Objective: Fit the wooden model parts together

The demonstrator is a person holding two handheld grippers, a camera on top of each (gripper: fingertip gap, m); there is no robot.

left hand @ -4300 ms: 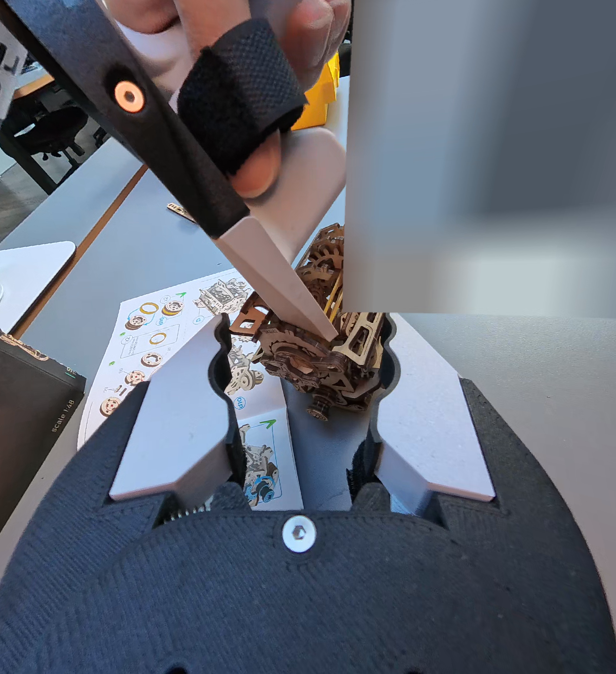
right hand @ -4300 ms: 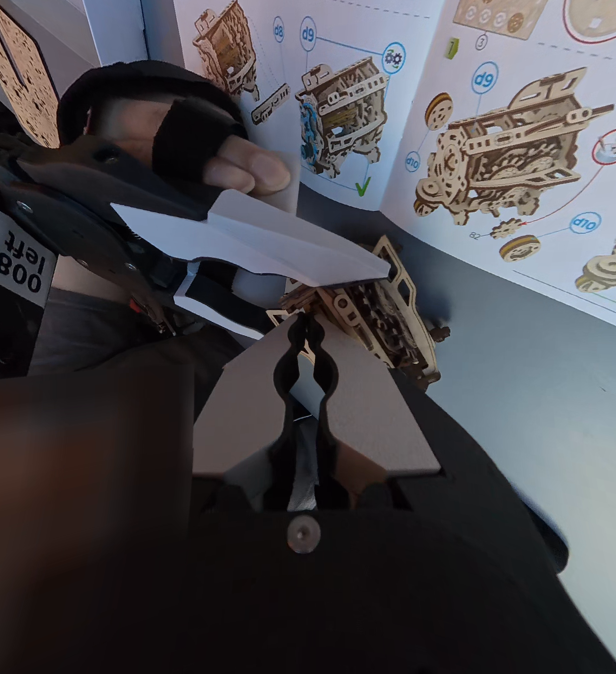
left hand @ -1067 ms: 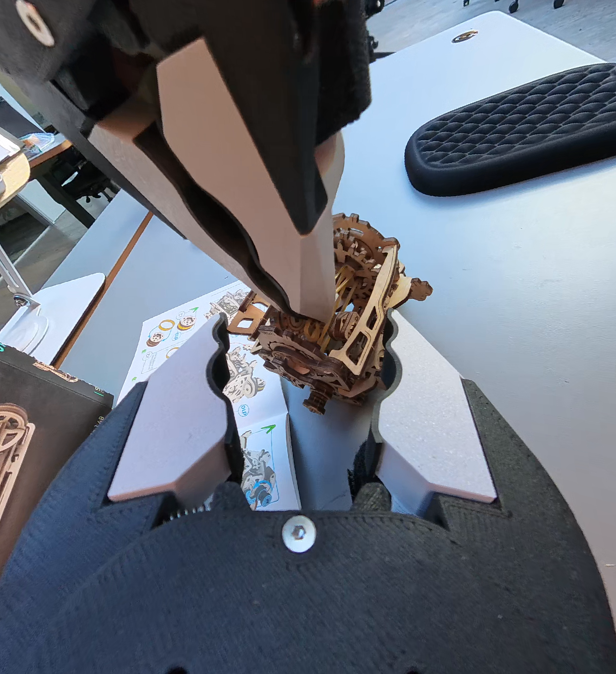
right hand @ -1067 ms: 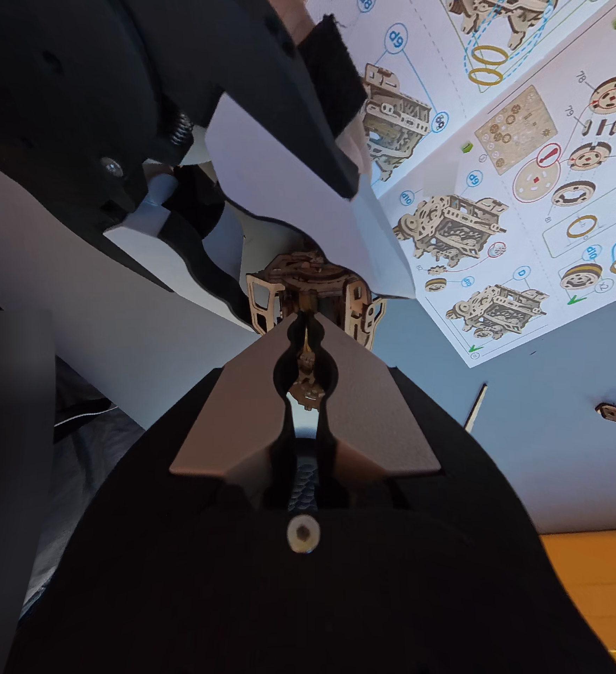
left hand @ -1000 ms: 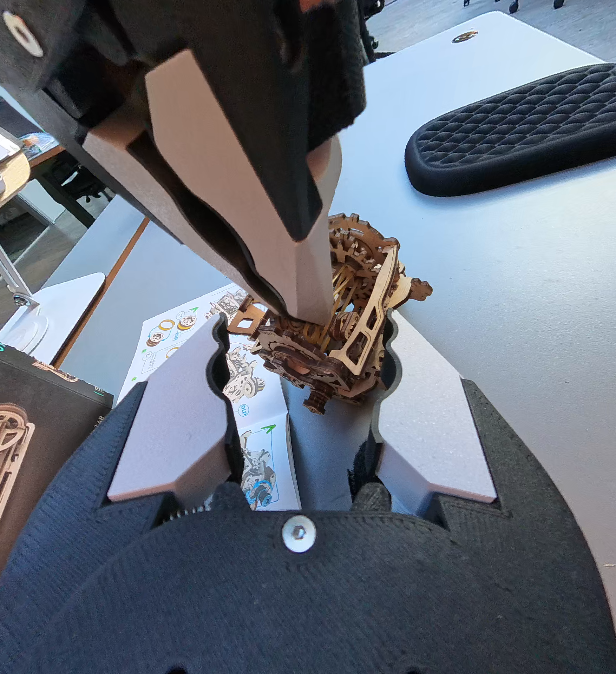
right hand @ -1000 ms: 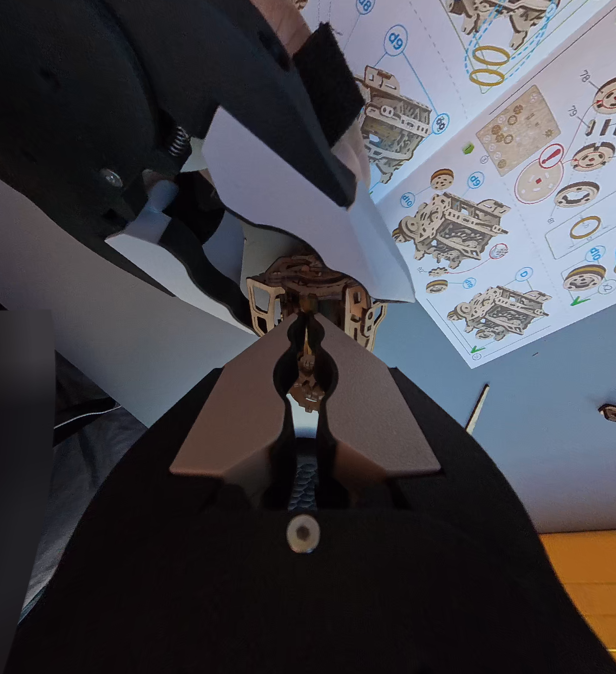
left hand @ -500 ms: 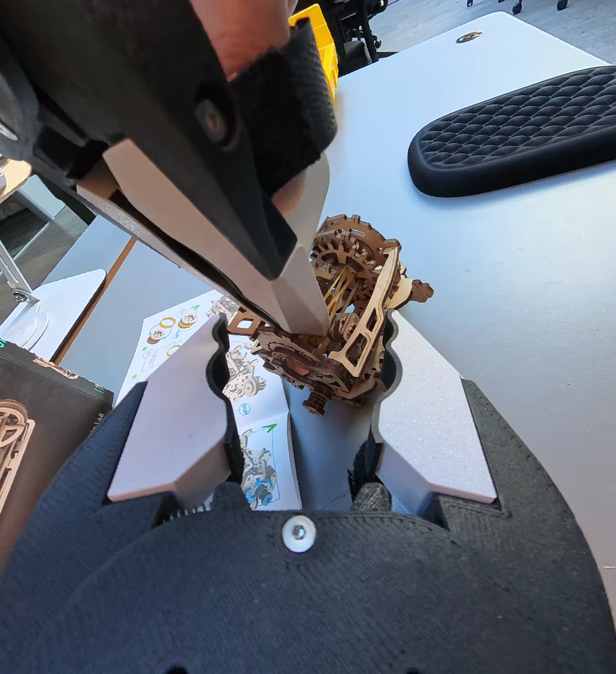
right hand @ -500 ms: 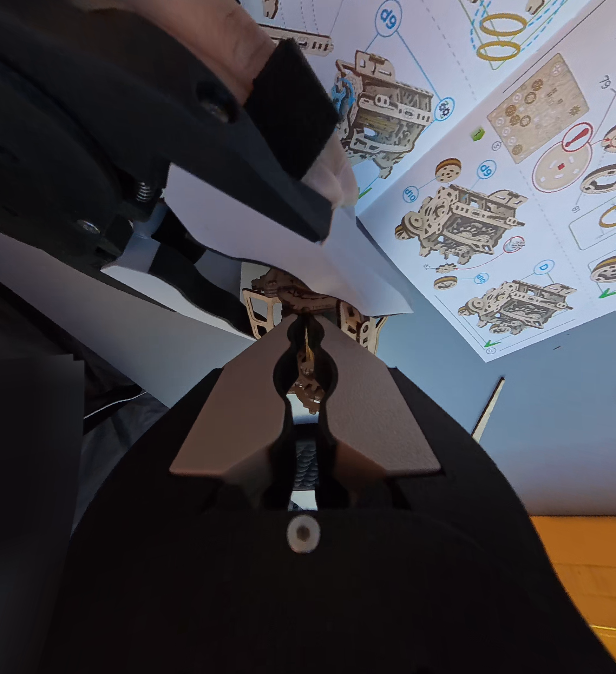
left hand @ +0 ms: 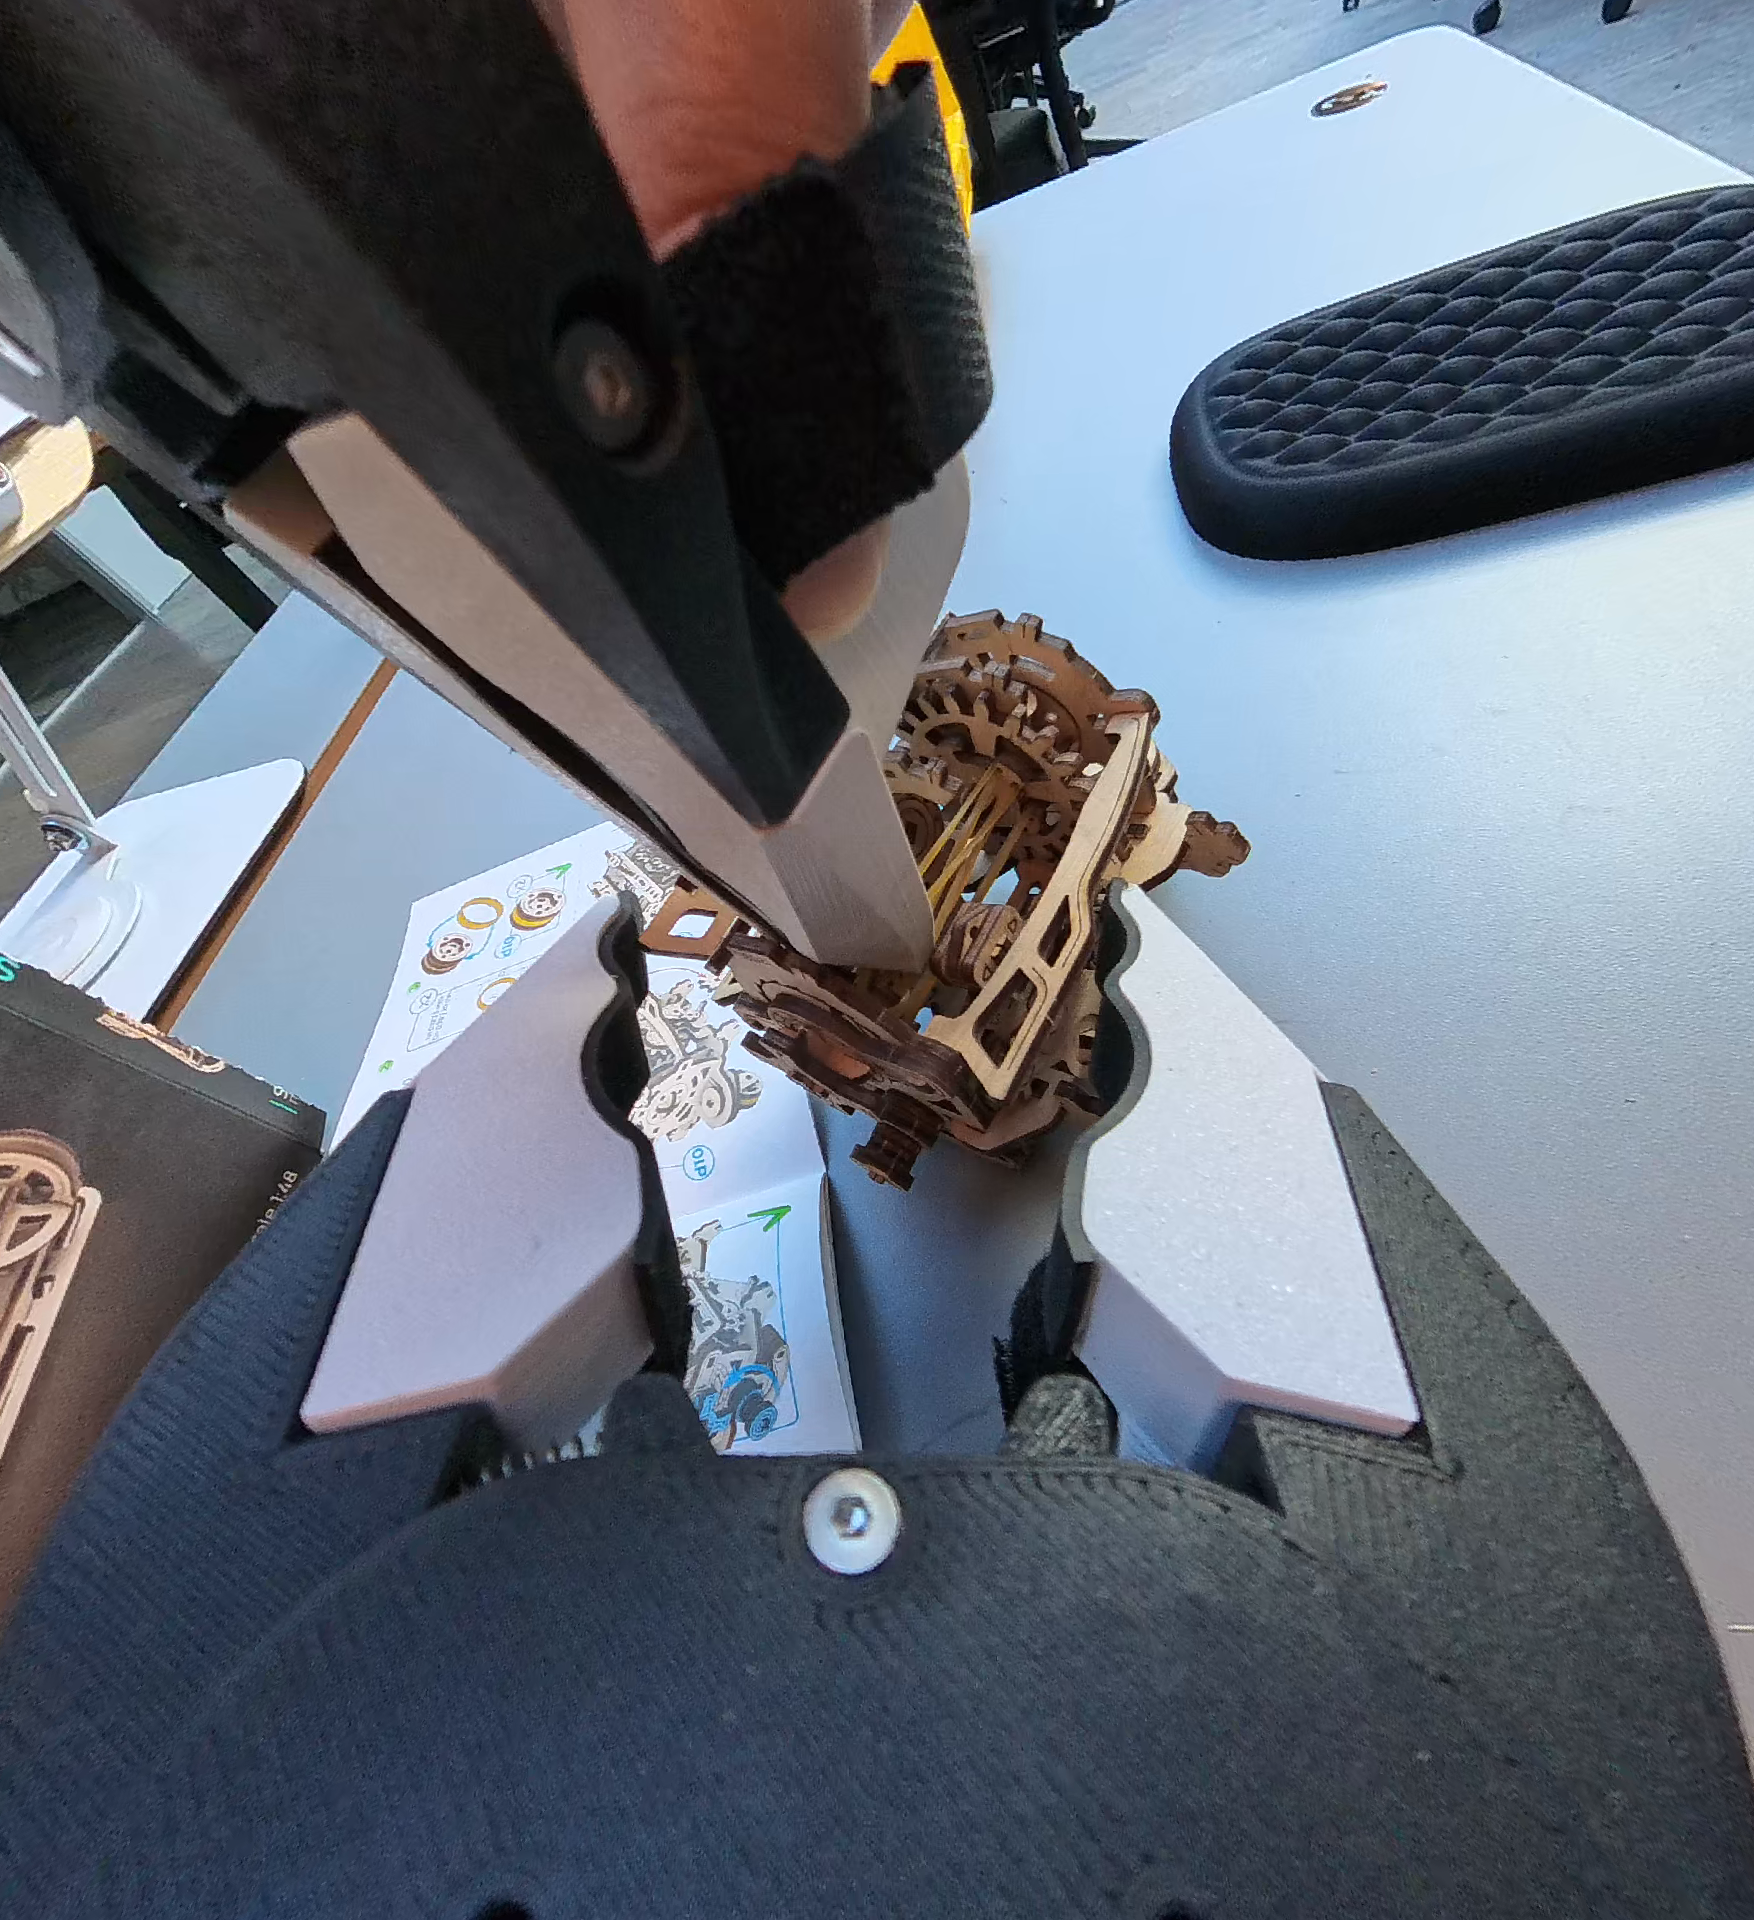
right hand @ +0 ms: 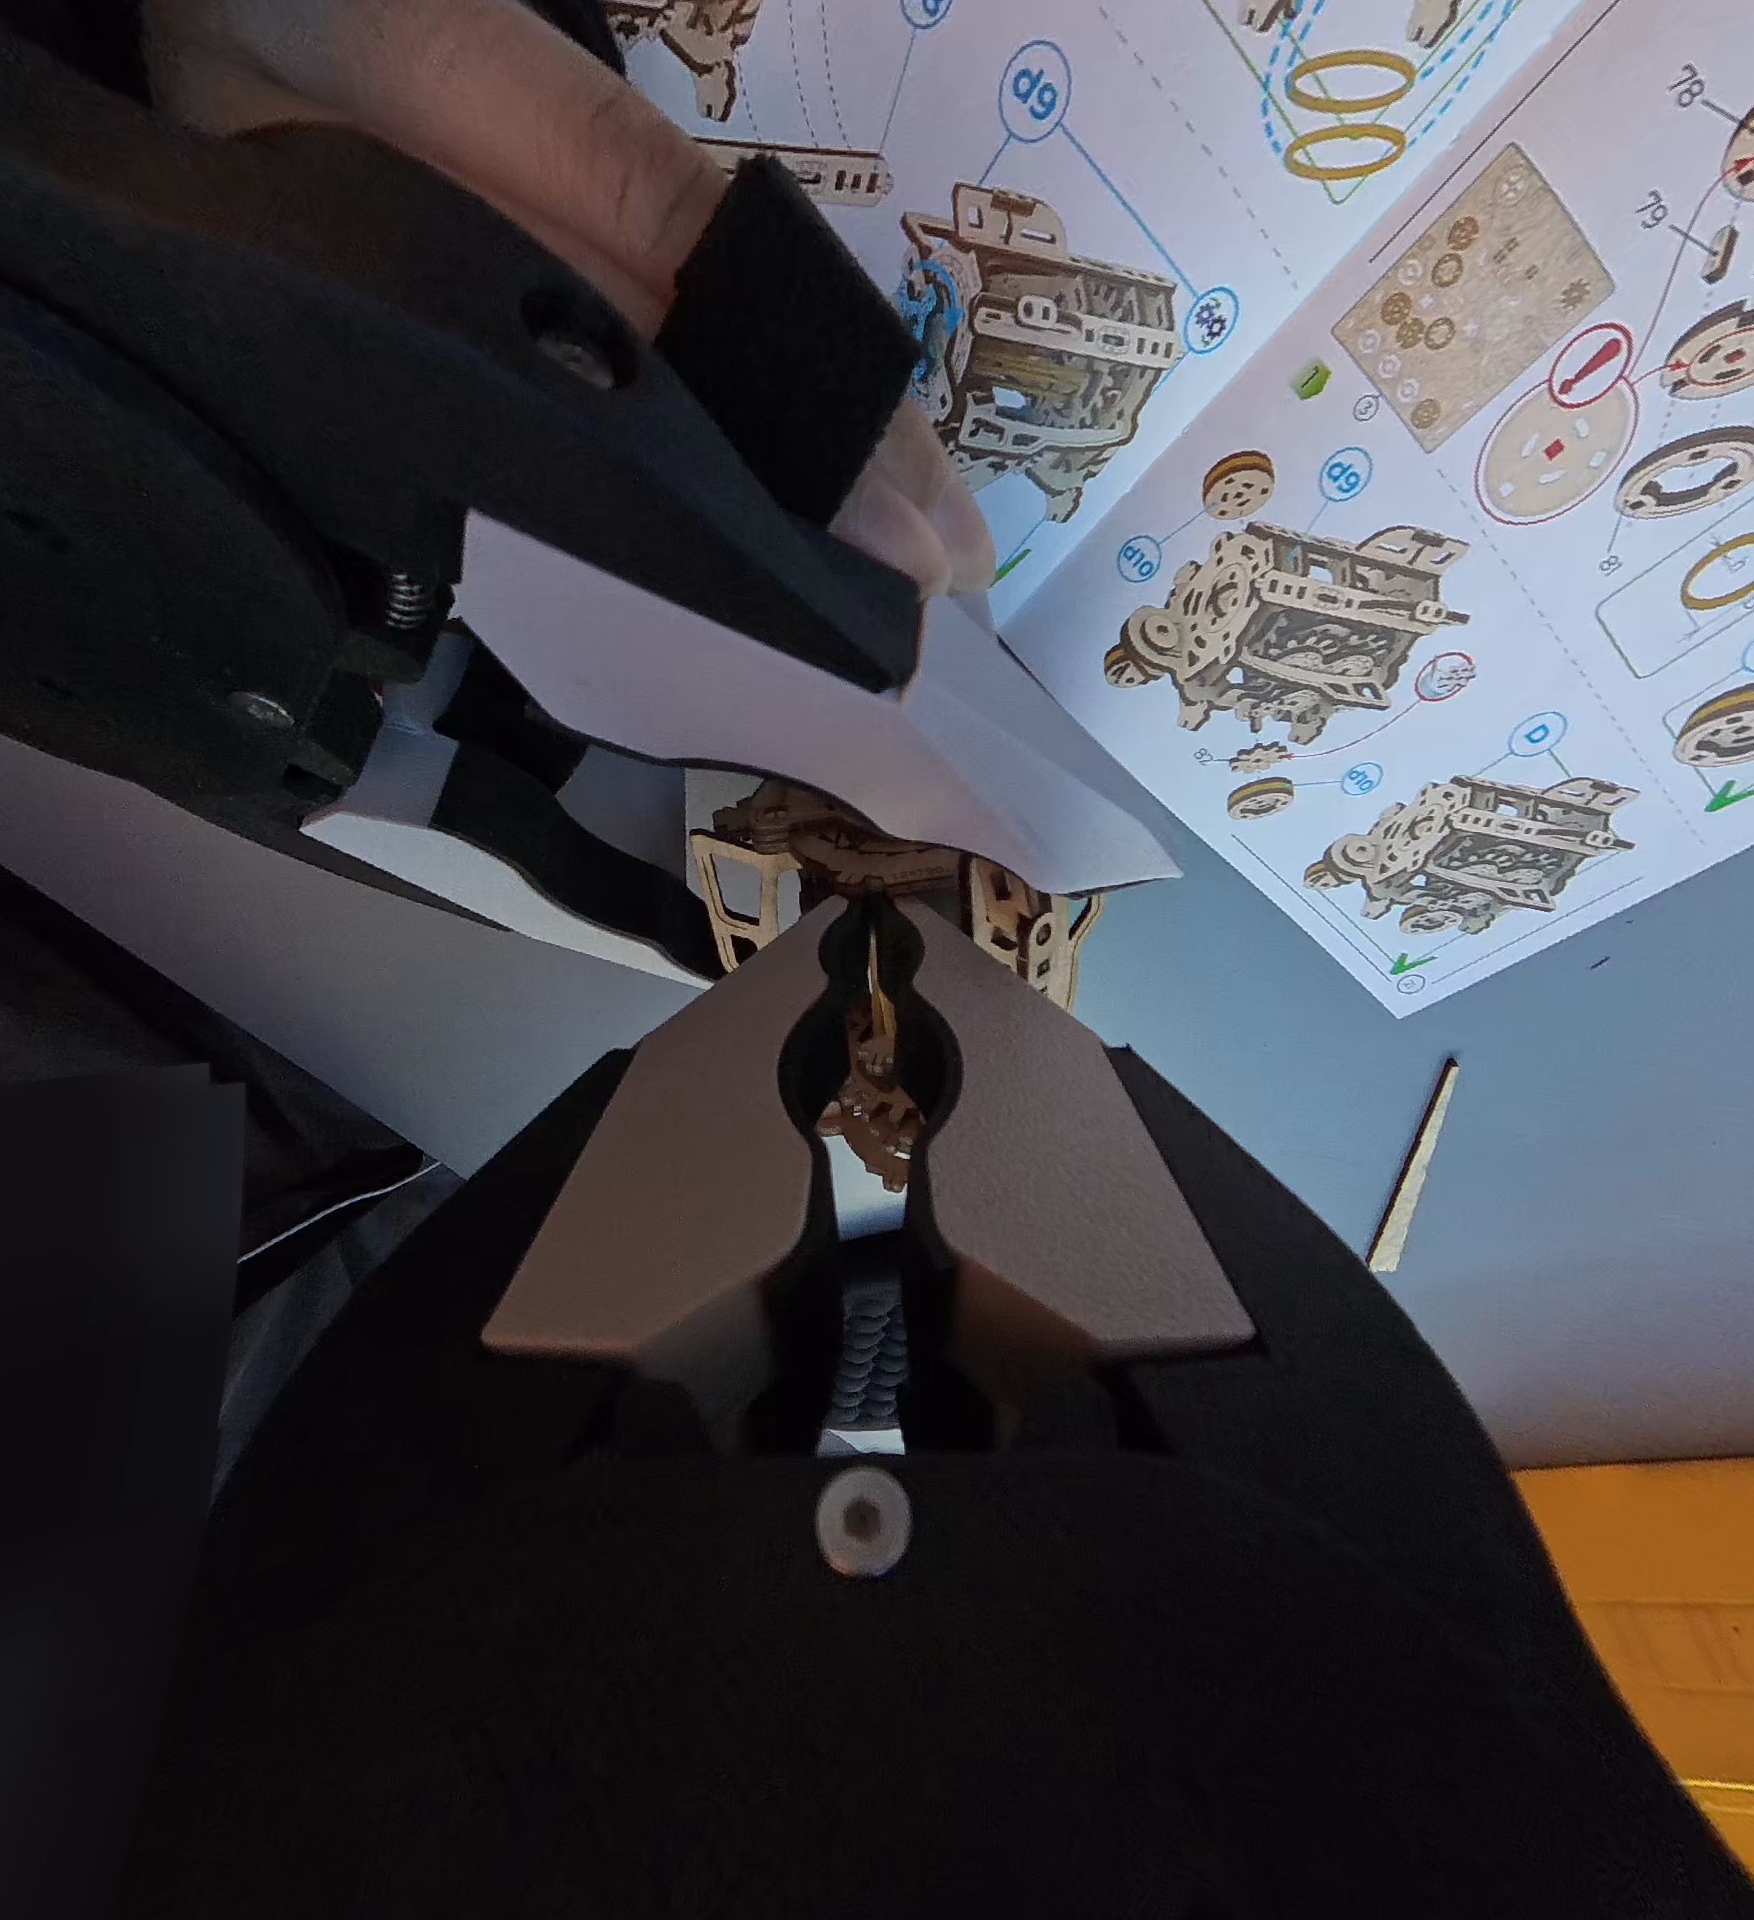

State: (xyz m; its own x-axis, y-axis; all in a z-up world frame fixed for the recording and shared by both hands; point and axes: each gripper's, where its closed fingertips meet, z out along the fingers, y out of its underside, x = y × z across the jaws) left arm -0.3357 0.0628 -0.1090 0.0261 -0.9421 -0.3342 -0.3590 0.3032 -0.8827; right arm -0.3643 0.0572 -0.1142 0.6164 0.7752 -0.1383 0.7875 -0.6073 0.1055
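— Where does the wooden model [left hand: 998,935] sit?

— On the grey bench [left hand: 1475,935], toward its middle, tipped onto one side so the gears and yellow elastic bands face upward. One corner overlaps the near edge of the instruction sheet [left hand: 499,935].

— And the left gripper [left hand: 868,997]?

— Spread wide around the model. Its right finger [left hand: 1195,1164] lies against the pale side frame; the left finger [left hand: 520,1143] stands clear, with printed paper showing in the gap. So the model stands between the fingers rather than being pinched.

— The right gripper [left hand: 852,935]?

— It comes down from above with its fingers pressed together, tips resting on the dark top plate of the model. In its own wrist view the tips [right hand: 868,914] meet at the model's edge [right hand: 852,852], and a thin yellow strand runs up the slot between them. Whether the strand is clamped there or merely passes behind, I cannot tell.

— What surrounds it?

— A dark box [left hand: 42,1247] printed with a picture of the model stands at the left edge of the bench. A black quilted pad [left hand: 1517,374] lies toward the far right corner. In the right wrist view a thin wooden strip [right hand: 1413,1164] lies loose on the bench beside the sheet [right hand: 1372,416].
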